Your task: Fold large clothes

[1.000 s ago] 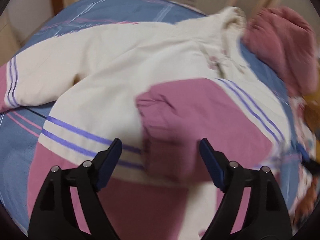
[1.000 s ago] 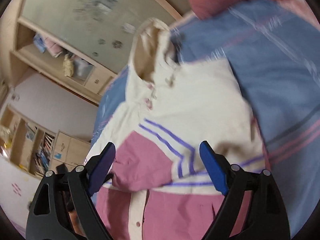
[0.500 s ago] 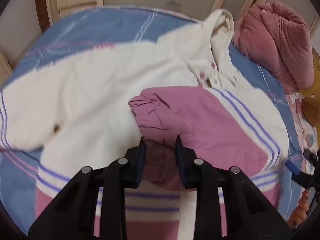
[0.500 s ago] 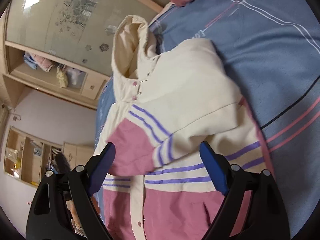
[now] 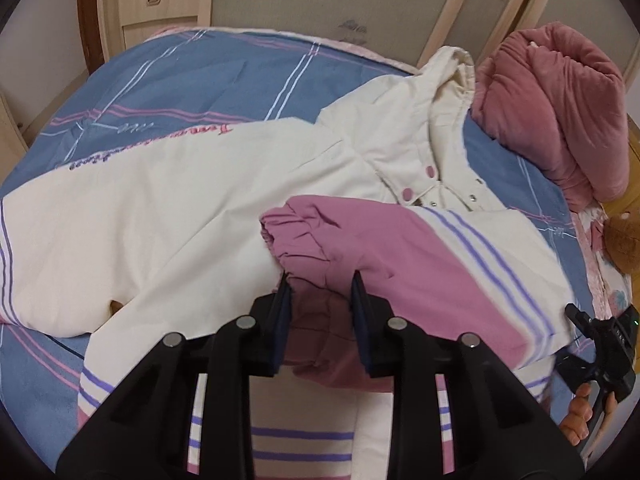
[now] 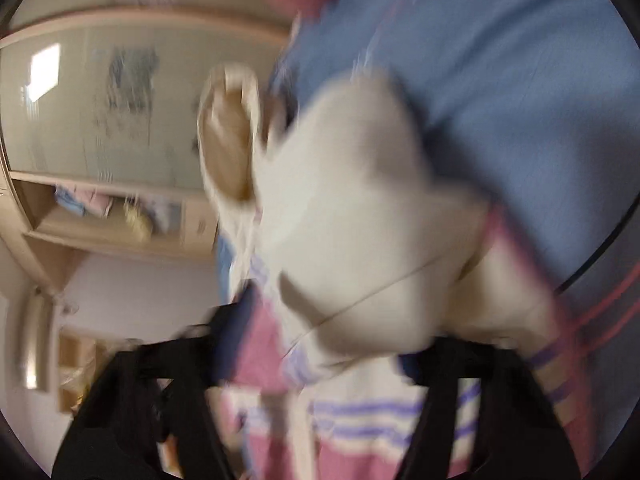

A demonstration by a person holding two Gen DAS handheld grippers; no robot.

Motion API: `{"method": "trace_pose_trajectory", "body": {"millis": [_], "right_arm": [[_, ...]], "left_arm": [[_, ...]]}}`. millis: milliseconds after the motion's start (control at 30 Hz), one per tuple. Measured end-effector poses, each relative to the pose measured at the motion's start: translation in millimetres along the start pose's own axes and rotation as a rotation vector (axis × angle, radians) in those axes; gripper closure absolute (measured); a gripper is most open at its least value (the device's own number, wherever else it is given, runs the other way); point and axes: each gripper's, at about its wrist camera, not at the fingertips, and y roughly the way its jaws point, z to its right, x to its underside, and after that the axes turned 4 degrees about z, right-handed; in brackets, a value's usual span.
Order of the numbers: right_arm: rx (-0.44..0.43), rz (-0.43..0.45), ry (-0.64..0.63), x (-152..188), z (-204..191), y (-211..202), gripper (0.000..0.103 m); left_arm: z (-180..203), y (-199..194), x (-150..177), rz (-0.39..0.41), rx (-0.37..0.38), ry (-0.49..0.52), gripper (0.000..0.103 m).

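Observation:
A cream hooded jacket (image 5: 200, 216) with pink panels and purple stripes lies spread on the bed. One sleeve is folded across its chest, ending in a pink cuff (image 5: 308, 240). My left gripper (image 5: 320, 304) is shut on that pink cuff. The other sleeve stretches out to the left. In the blurred right wrist view the jacket (image 6: 360, 240) fills the middle, and my right gripper (image 6: 316, 356) is open just above its hem. The right gripper also shows at the right edge of the left wrist view (image 5: 600, 344).
The bed has a blue sheet (image 5: 180, 88) with pink and white stripes. A rolled pink quilt (image 5: 560, 108) lies by the hood at the far right. A brown plush toy (image 5: 624, 240) sits at the right edge. Wooden cabinets (image 5: 160, 4) stand behind the bed.
My left gripper closed on the pink cuff half a second ago and still holds it. My right gripper stays open and is moving fast, closer over the jacket, so its view is blurred.

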Motion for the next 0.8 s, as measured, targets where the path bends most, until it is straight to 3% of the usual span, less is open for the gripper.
{"method": "trace_pose_trajectory", "body": {"millis": [67, 233, 367, 533, 600, 667, 800], "right_arm": [[0.057, 0.025, -0.003, 1.3, 8.5, -7.1, 0.073], [0.183, -0.053, -0.103, 14.2, 9.0, -1.2, 0.075], [0.257, -0.141, -0.233, 27.6, -10.3, -11.3, 0.051], [0.22, -0.075, -0.542, 50.2, -75.2, -41.8, 0.049], [0.246, -0.039, -0.631, 50.2, -88.4, -33.9, 0.049], [0.344, -0.013, -0.673, 40.1, -90.2, -6.3, 0.049], [0.438, -0.101, -0.613, 22.5, -56.5, 42.7, 0.05]], "left_arm": [[-0.7, 8.8, 1.0, -0.005, 0.001, 0.003, 0.075], [9.1, 26.1, 2.1, 0.008, -0.071, 0.041, 0.075], [11.2, 36.1, 5.1, 0.023, -0.13, 0.072, 0.074], [6.2, 48.7, 11.6, -0.002, -0.142, 0.075, 0.07], [2.6, 51.6, 13.4, -0.008, -0.137, 0.059, 0.07], [1.2, 52.4, 14.1, -0.01, -0.137, 0.061, 0.069], [-3.8, 56.9, 14.1, -0.024, -0.126, 0.055, 0.066]]}}
